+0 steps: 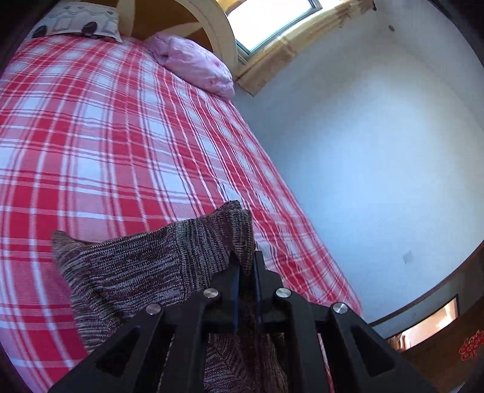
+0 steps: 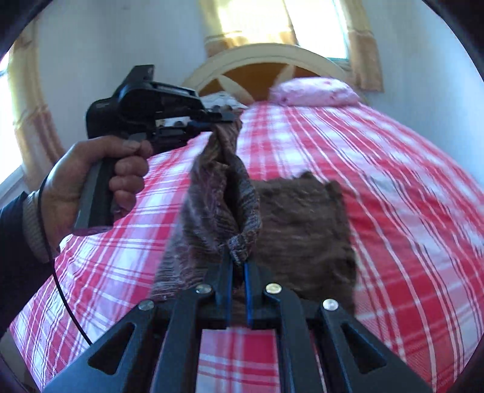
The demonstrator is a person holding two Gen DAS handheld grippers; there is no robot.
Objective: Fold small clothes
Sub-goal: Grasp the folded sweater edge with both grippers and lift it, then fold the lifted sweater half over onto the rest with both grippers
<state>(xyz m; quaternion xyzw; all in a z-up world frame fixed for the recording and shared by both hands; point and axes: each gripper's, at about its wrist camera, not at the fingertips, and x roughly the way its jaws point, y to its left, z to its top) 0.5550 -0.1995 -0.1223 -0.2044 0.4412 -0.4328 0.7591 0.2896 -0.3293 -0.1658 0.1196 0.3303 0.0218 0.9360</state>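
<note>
A small brown marled knit garment (image 1: 145,266) hangs lifted above a bed. My left gripper (image 1: 246,266) is shut on one edge of it, the cloth bunched between the pads. In the right wrist view my right gripper (image 2: 239,266) is shut on another edge of the same knit garment (image 2: 224,196), which stretches up to the left gripper (image 2: 227,119), held by a person's hand (image 2: 90,181). A further dark brown knit piece (image 2: 305,223) lies flat on the bed behind; whether it belongs to the same garment I cannot tell.
The bed carries a red and white plaid cover (image 1: 106,136). A pink pillow (image 1: 196,66) and a patterned pillow (image 1: 75,21) lie at the cream headboard (image 2: 266,57). A pale wall (image 1: 378,166) runs along the bed's right side, with a curtained window (image 1: 272,21) above.
</note>
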